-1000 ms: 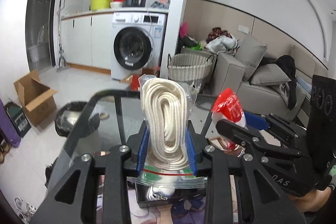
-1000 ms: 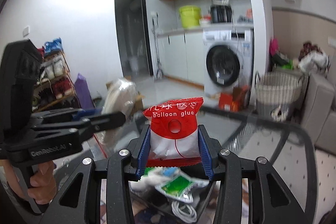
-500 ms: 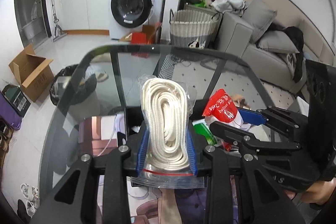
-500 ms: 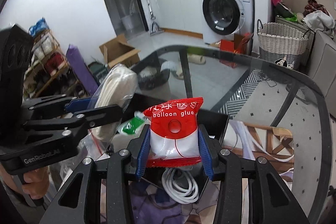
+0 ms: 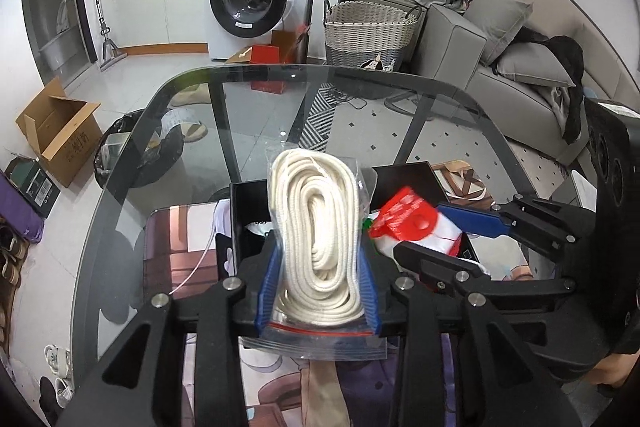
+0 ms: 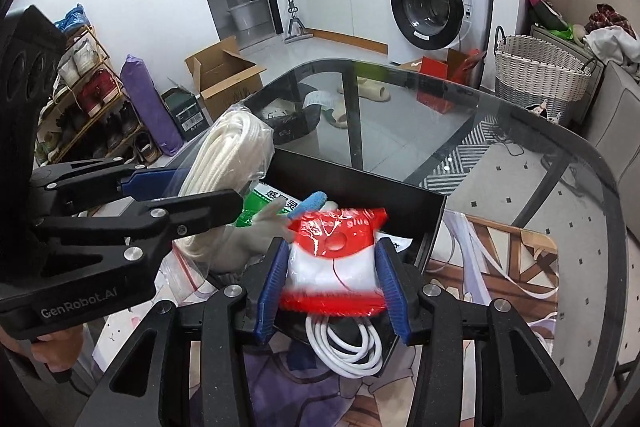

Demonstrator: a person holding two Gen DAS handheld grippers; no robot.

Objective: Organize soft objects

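Over the black box (image 6: 424, 201) on the glass counter (image 6: 520, 131), my left gripper (image 5: 318, 291) jaws clamp the bagged rope (image 5: 318, 223) and my right gripper (image 6: 332, 291) jaws the balloon-glue packet (image 6: 334, 259); I'd lower both, probably into free gaps, before releasing.

A clear zip bag of coiled white rope (image 5: 320, 227) stands upright, pinched on both sides by blue pads; its red-striped seal edge sits at the bottom and the loose plastic top flares above the coils. Just to its right is a red-and-white packet (image 6: 334, 259) – red header with a round hanging hole and white lettering, white filling below – likewise held upright between blue pads. Both hang over an open black box (image 6: 400, 195) on the glass table. Inside the box lie a coil of white cable (image 6: 344, 347), a green-and-white packet (image 6: 272, 203) and a pale glove with a blue fingertip (image 6: 280, 223).
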